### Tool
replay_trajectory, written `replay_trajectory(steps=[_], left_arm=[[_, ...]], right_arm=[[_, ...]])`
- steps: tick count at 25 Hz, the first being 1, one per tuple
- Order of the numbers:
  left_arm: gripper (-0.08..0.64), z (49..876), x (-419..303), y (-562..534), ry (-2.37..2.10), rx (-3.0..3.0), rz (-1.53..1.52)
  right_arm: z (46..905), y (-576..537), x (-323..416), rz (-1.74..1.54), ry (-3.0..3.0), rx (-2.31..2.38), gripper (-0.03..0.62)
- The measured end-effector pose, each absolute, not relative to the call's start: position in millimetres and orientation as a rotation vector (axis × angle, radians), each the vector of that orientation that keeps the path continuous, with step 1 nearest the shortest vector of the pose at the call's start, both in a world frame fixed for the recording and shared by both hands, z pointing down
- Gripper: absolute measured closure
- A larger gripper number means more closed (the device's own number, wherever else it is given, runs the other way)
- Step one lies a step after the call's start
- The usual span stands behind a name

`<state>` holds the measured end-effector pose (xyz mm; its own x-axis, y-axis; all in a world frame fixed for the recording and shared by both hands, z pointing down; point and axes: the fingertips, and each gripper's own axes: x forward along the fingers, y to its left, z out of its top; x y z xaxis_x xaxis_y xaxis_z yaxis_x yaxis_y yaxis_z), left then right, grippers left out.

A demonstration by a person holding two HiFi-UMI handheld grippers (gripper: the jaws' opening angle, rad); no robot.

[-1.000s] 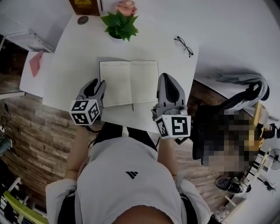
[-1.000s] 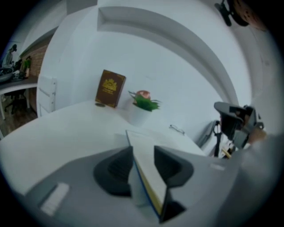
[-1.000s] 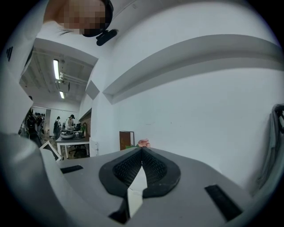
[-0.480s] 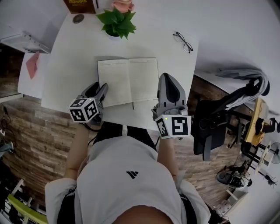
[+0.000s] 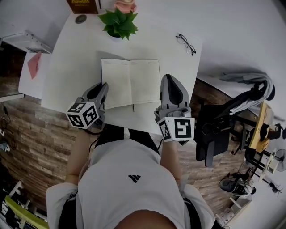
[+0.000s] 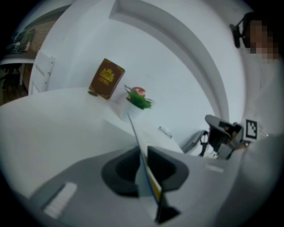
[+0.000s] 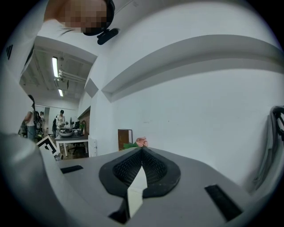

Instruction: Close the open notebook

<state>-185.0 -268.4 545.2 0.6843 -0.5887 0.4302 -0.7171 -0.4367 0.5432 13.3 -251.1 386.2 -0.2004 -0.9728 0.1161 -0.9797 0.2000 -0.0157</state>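
On white tabletop (image 5: 76, 53), open notebook (image 5: 130, 82), my left fingers (image 6: 122, 170) closing on its left edge, right fingers (image 7: 126, 170) pressed together, seemingly empty

White table (image 5: 67, 67) bears notebook (image 5: 130, 82), glasses (image 5: 186, 44), potted plant (image 5: 118, 22).

White table (image 5: 71, 58), wood floor (image 5: 31, 134), blk office chair (image 5: 214, 129) at rt.

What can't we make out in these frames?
- Notebook page print: head view, too small.
- Brown book: head view, cut by top edge; left gripper view, cover print blurred.
- Dark round object beside it: head view, too small to identify.
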Motion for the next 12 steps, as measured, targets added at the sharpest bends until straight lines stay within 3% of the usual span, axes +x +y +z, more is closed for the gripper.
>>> replay_trajectory(steps=[12], left_arm=[[0.512, 495.1, -128.5, -265.7, -0.985, 2.267, 0.170]], right_arm=[[372.2, -228.7, 56.8, 0.092, -2.379, 1.960, 0.594]])
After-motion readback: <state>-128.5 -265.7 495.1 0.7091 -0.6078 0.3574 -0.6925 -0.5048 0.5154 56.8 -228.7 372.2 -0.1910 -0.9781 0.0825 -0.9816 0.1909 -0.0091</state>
